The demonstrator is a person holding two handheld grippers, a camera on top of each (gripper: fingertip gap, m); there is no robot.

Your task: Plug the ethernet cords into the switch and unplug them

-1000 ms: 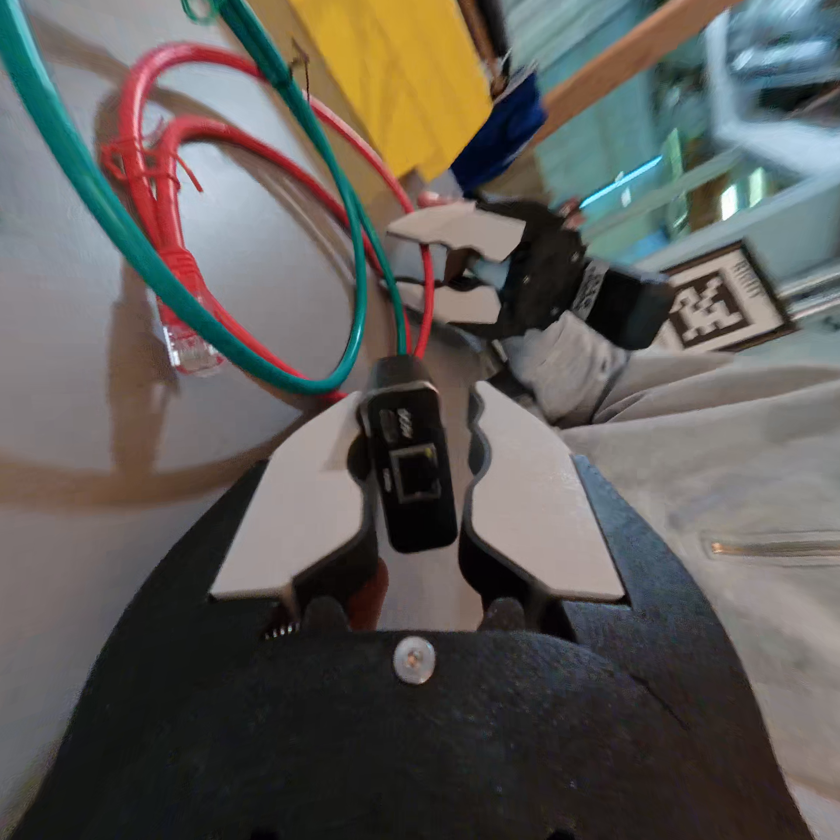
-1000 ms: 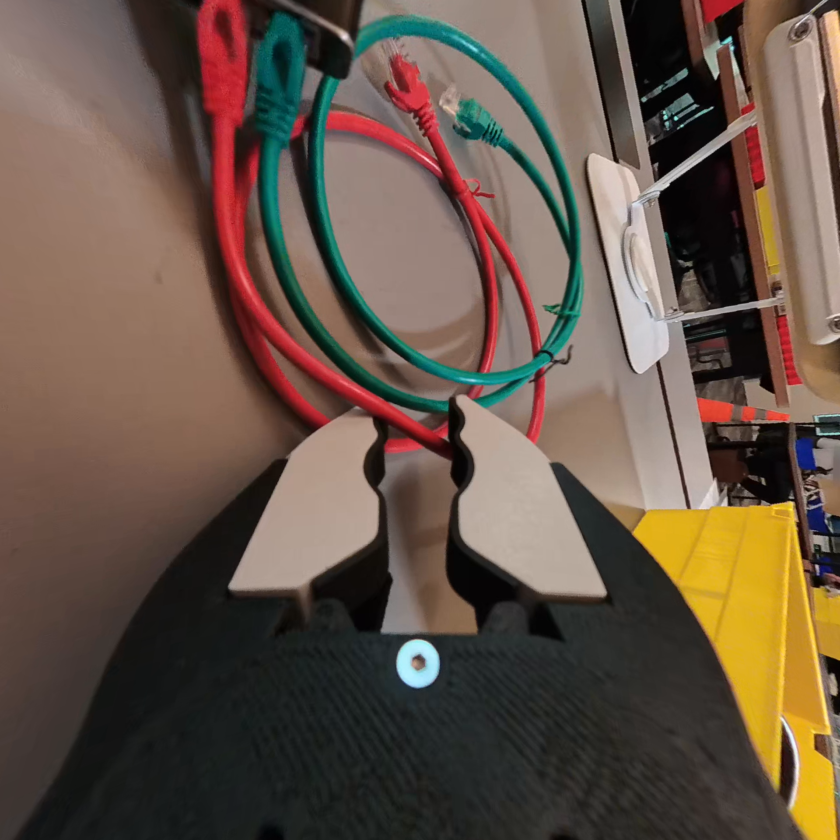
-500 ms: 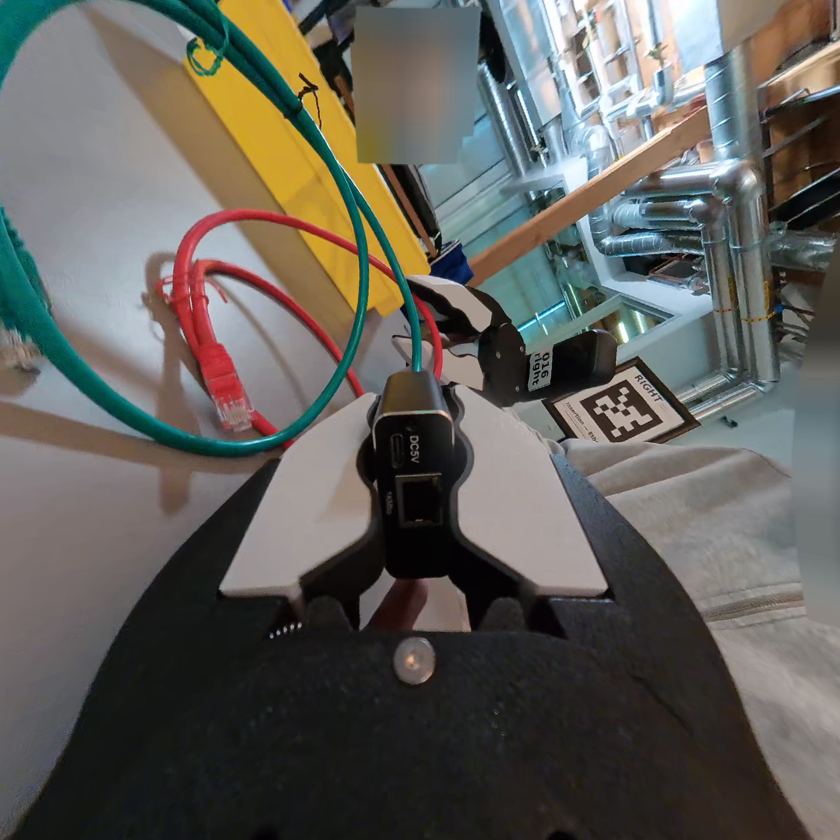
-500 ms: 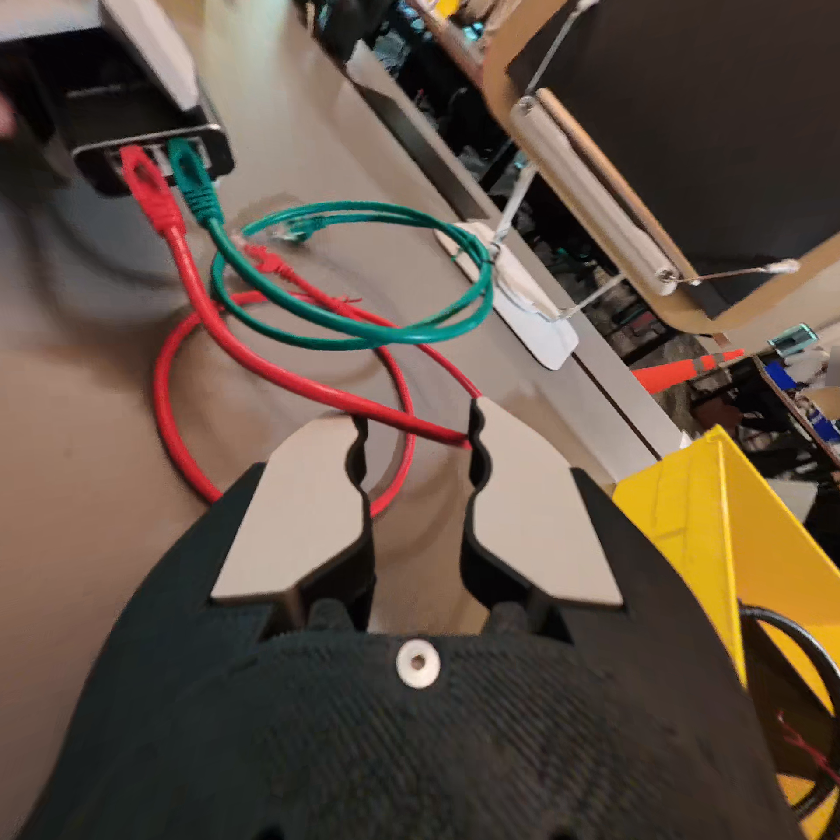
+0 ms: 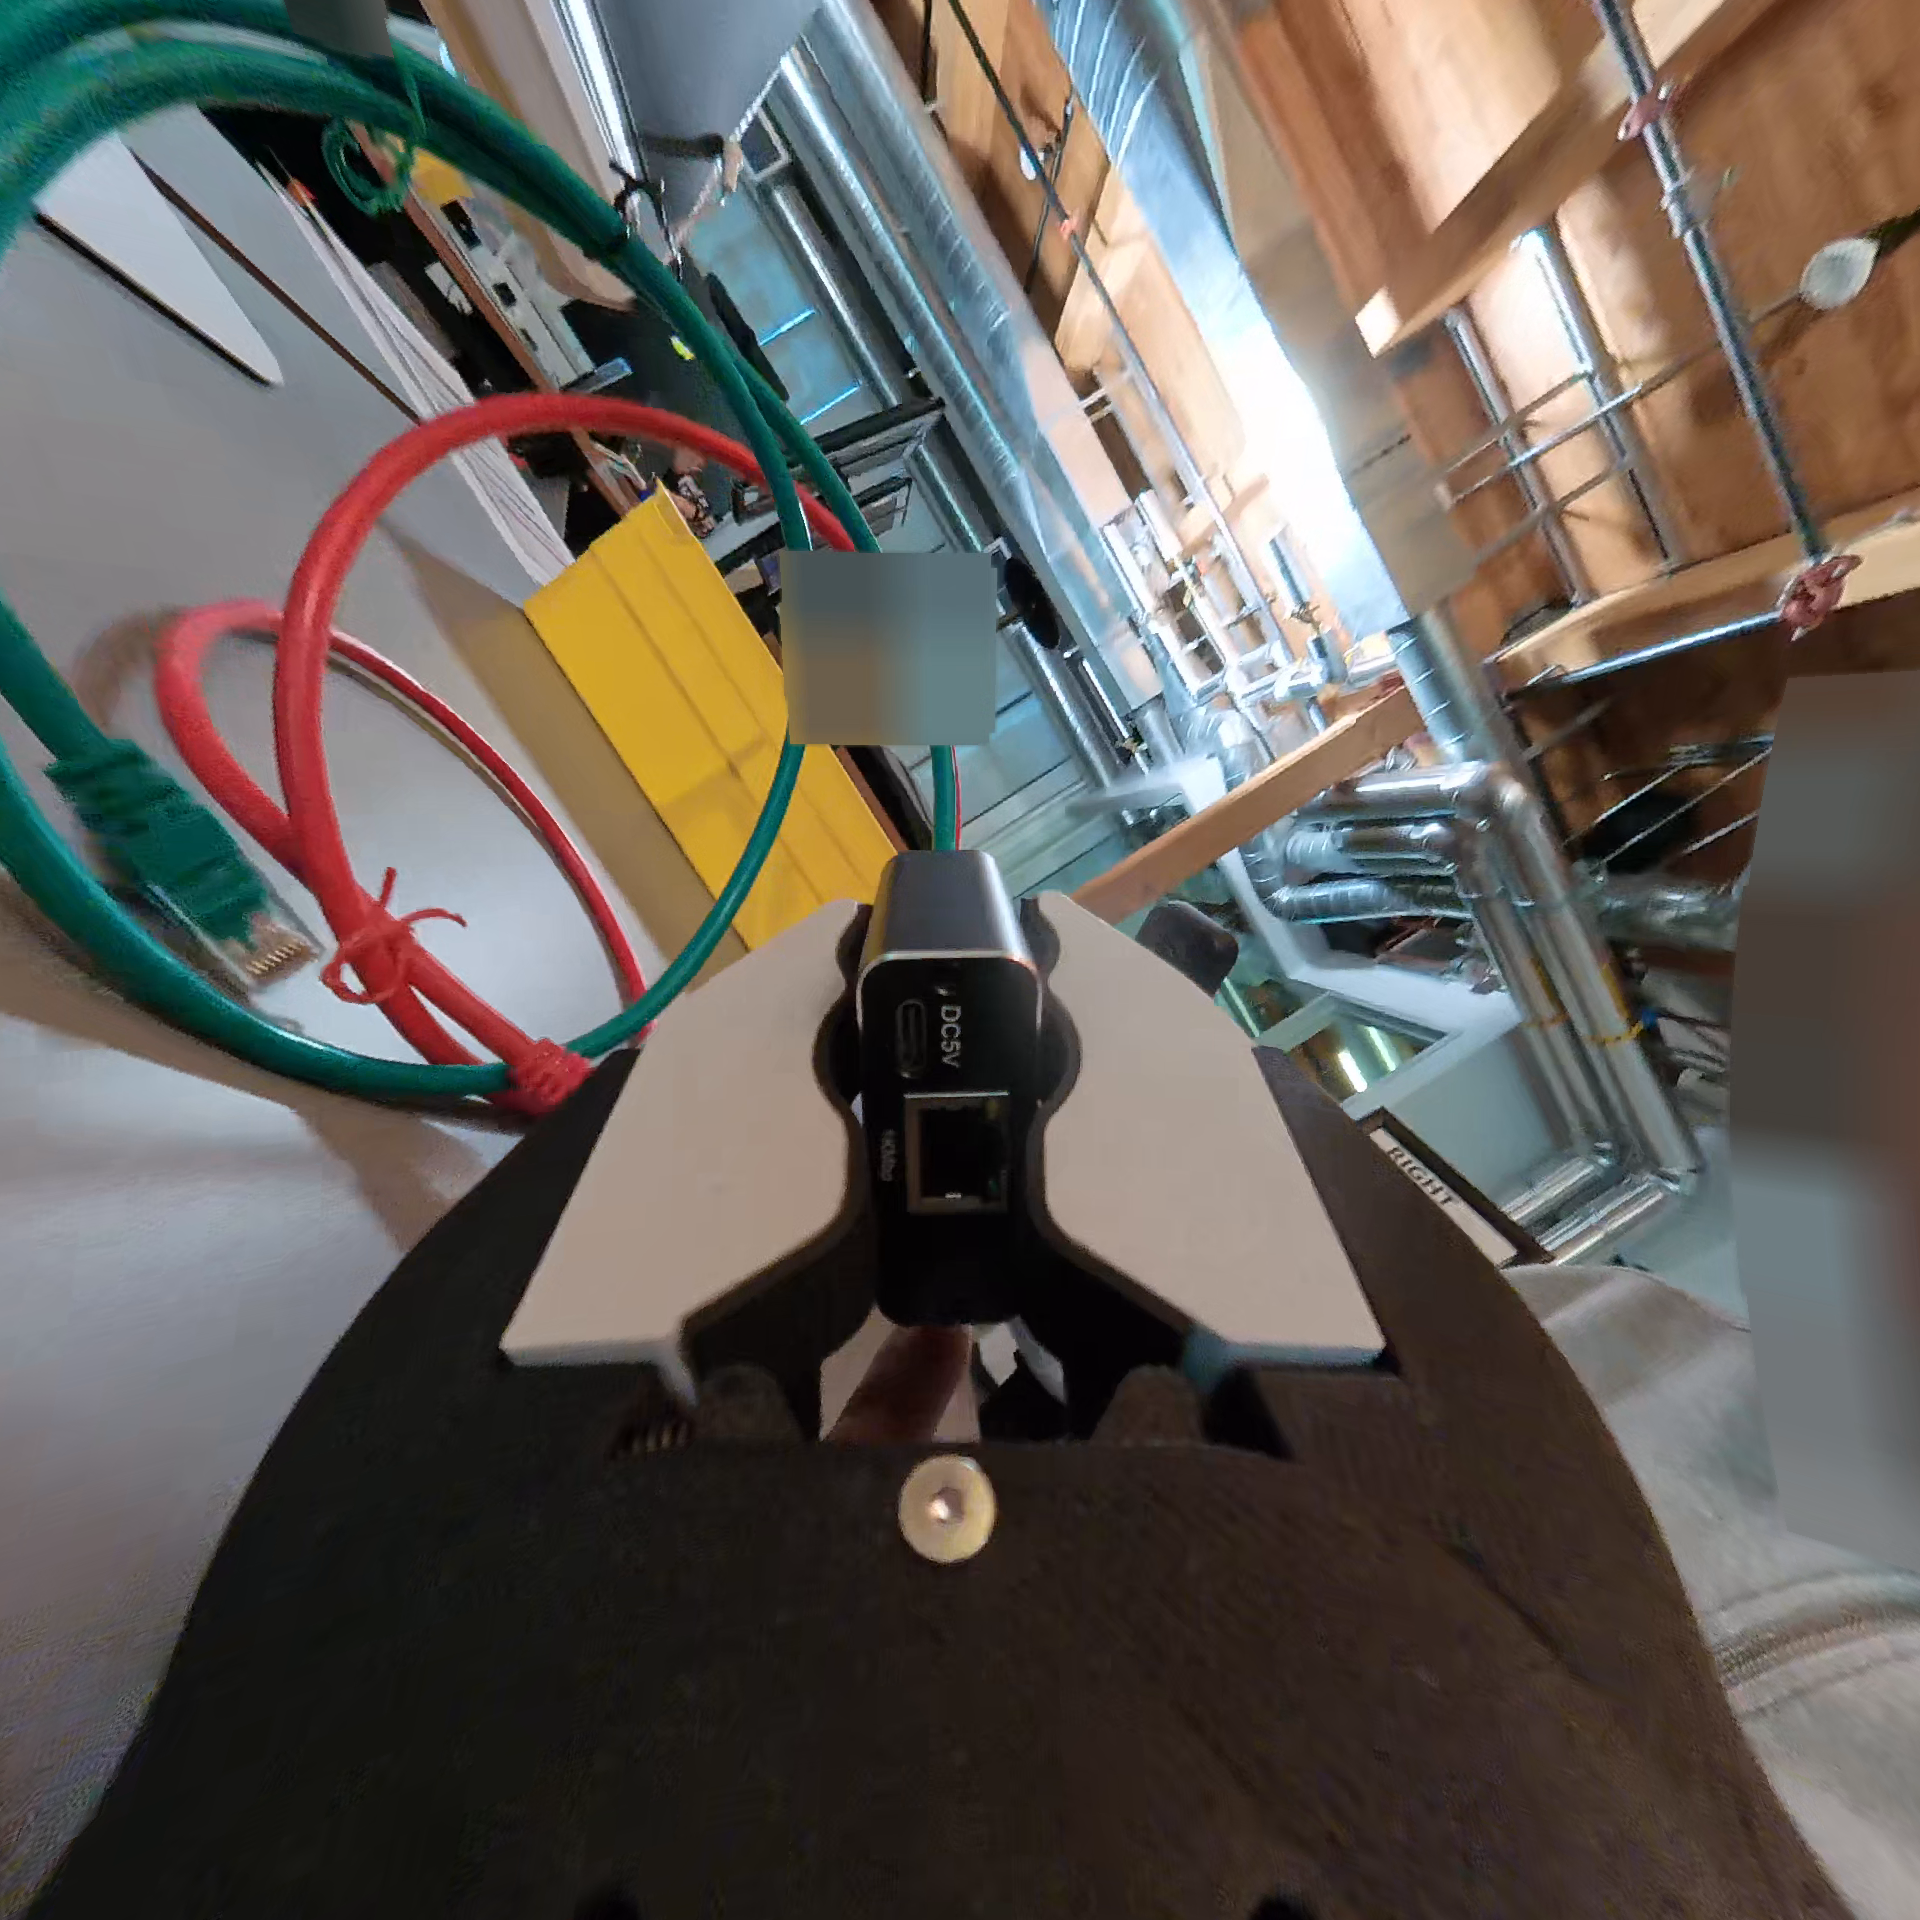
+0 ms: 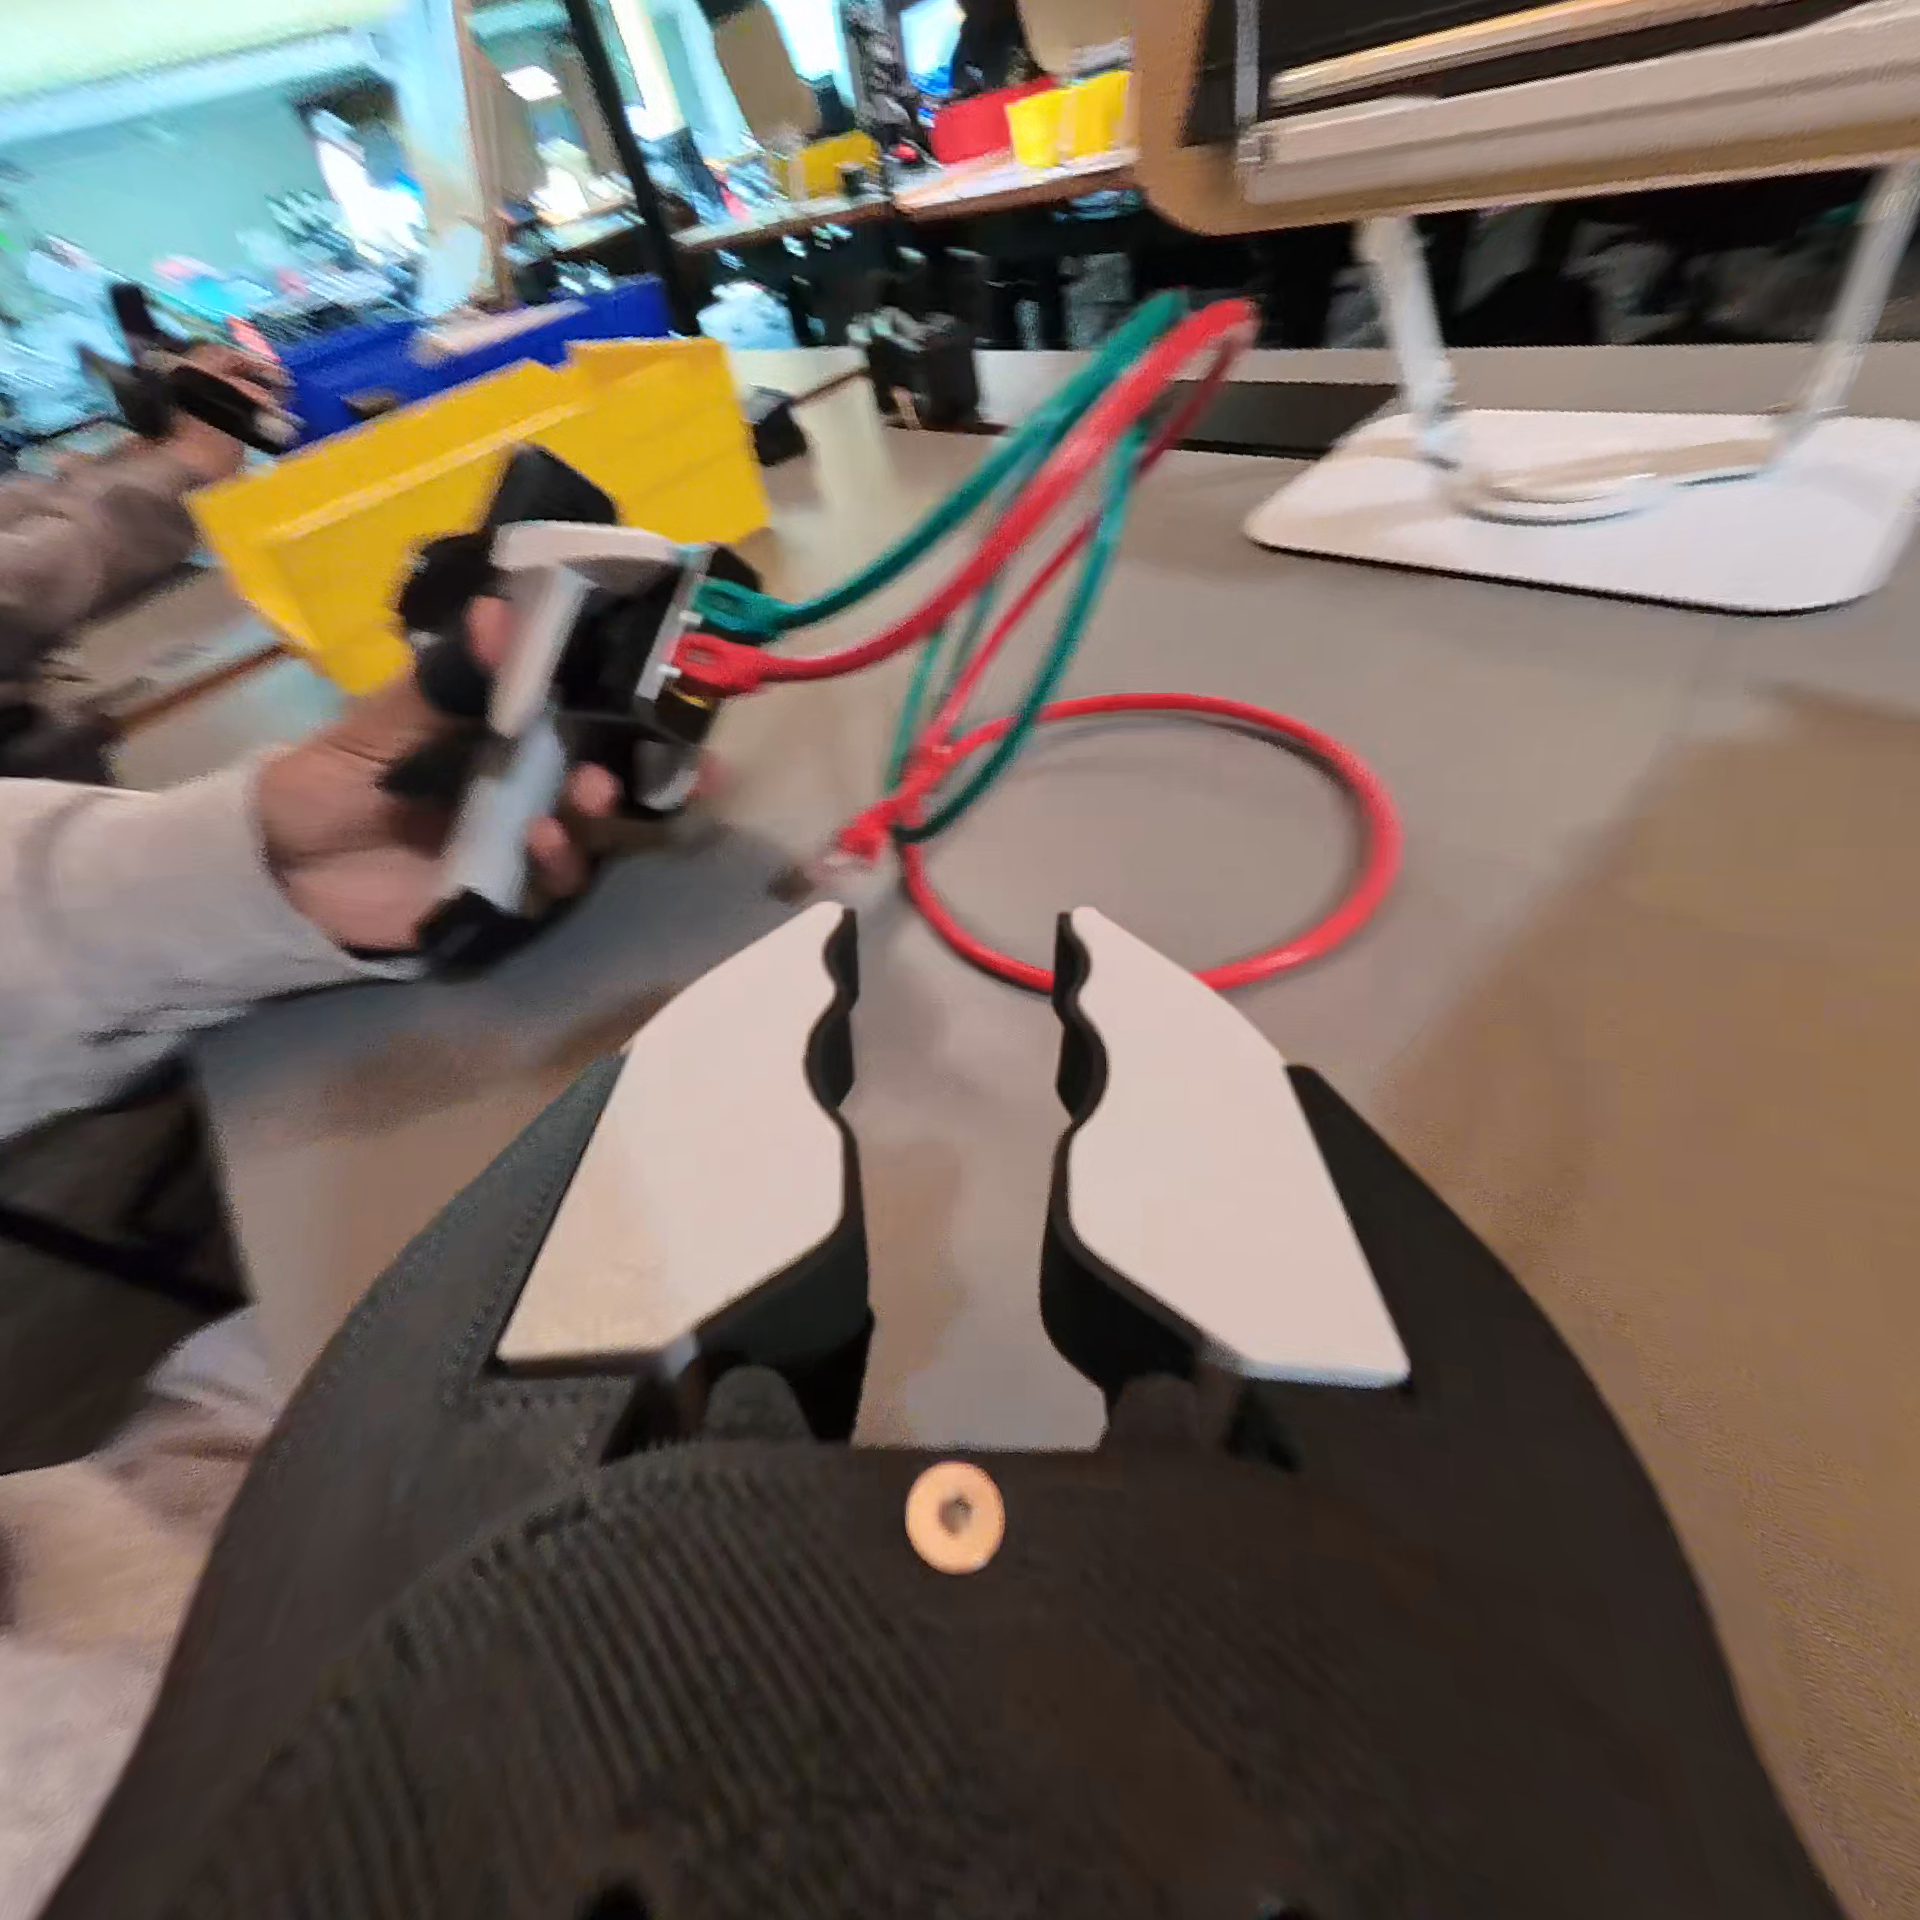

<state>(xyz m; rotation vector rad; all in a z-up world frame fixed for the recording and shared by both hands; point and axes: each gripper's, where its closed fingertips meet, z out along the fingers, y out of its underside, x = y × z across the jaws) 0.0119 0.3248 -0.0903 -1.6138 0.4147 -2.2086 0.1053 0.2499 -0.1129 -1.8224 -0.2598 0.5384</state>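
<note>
Left gripper point(image 5: 948, 925) fingers clamp the small black switch point(image 5: 948, 1101), green cord point(image 5: 727, 343) and red cord point(image 5: 312, 665) attached; right gripper point(image 6: 956, 920) fingers apart.

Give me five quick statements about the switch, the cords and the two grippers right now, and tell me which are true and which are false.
1. The left gripper is shut on the black switch. True.
2. The right gripper holds the red cord. False: its fingers stand apart with nothing between them.
3. A green cord and the red cord are both plugged into the switch. True, as the right wrist view shows.
4. The port on the switch face toward the left wrist camera has a plug in it. False: that port is empty.
5. The free green plug is plugged into the yellow bin. False: it hangs loose, left of the bin in the left wrist view.
</note>
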